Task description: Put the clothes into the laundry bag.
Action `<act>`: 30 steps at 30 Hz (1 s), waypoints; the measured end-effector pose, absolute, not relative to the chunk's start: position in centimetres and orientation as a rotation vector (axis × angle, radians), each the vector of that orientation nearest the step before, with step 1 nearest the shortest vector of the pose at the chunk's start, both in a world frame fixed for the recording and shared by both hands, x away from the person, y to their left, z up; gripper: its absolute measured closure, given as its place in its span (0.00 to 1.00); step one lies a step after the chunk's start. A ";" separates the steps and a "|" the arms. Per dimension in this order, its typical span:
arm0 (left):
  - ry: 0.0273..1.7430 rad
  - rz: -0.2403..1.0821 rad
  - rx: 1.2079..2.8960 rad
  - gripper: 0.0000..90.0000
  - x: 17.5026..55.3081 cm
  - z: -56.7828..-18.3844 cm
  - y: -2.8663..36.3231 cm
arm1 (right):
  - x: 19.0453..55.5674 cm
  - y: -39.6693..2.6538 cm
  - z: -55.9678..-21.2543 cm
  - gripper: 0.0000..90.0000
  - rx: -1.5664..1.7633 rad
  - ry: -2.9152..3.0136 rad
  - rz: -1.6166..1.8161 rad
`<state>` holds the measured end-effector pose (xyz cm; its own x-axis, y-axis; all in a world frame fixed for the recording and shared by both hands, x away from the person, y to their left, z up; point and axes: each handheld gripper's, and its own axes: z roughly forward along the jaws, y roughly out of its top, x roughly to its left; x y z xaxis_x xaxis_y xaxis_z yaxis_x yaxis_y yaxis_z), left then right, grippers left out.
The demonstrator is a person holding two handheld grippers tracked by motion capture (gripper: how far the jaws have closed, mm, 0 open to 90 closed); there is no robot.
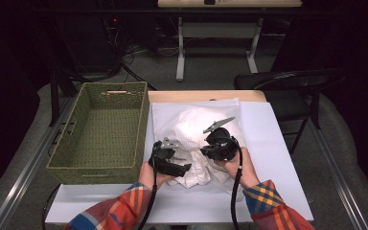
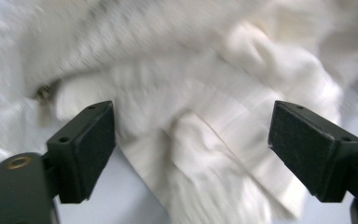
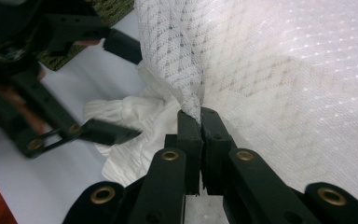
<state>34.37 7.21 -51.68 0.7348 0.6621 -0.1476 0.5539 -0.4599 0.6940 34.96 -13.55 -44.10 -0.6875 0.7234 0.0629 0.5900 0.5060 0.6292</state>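
Note:
A crumpled white garment (image 1: 194, 132) lies on the white table cover (image 1: 268, 143) in the high view. My right gripper (image 3: 199, 120) is shut on a fold of its lacy white fabric (image 3: 177, 56), which rises from between the pads. My left gripper (image 2: 191, 144) stands open, its pads wide apart over a smoother folded part of the garment (image 2: 205, 140) without touching it. In the high view the left gripper (image 1: 179, 166) is at the garment's near left edge and the right gripper (image 1: 207, 149) just beside it. The left gripper (image 3: 116, 88) also appears at the left of the right gripper view.
A green woven basket (image 1: 103, 165) stands empty along the table's left side. A dark chair (image 1: 292, 86) sits off the far right corner. Bare cover lies to the right of the garment and along the near edge. Plaid sleeves (image 1: 120, 211) enter from below.

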 end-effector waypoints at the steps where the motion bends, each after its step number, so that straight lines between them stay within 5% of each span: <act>1: 0.908 0.179 2.192 0.13 34.1 -51.7 7.2 | 35.0 -13.5 -44.1 0.98 1.122 2.537 0.934; 10: 0.905 0.119 2.258 0.04 32.3 -53.4 6.4 | 34.9 -13.1 -44.4 0.98 1.124 2.538 0.908; 23: 0.971 0.112 2.190 0.19 34.2 -55.3 3.8 | 34.9 -12.9 -44.8 0.98 1.114 2.563 0.870; 30: 1.003 0.064 2.055 0.66 35.1 -55.1 3.2 | 35.1 -12.9 -45.1 0.99 1.117 2.577 0.863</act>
<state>35.13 3.19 -55.13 0.6801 0.6738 -0.2890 0.6316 -0.3382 0.6977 35.06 -12.92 -45.13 -0.6933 0.7193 0.0437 0.6005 0.5432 0.5868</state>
